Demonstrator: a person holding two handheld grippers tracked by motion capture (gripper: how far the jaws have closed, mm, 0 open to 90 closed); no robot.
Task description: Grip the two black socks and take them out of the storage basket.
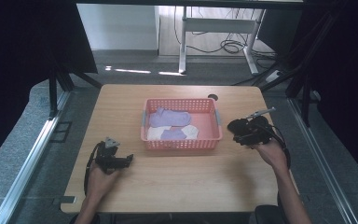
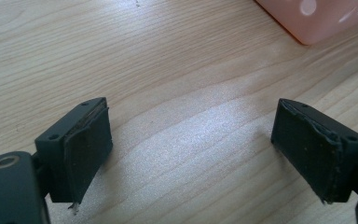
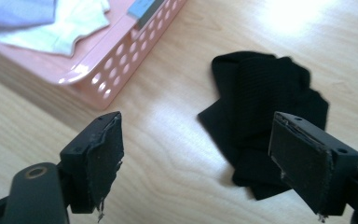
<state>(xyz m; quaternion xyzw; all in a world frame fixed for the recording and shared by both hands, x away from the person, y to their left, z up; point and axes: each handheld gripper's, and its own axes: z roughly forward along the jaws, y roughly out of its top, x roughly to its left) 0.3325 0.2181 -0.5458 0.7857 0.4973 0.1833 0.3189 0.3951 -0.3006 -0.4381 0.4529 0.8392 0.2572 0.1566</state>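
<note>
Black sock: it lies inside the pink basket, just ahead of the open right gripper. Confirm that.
Not quite. The black sock lies on the bare table beside the pink basket, not inside it, as the right gripper view shows. The right gripper is indeed open just before it.

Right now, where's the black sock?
The black sock lies on the table just right of the pink basket, ahead of the open right tongs.
</note>
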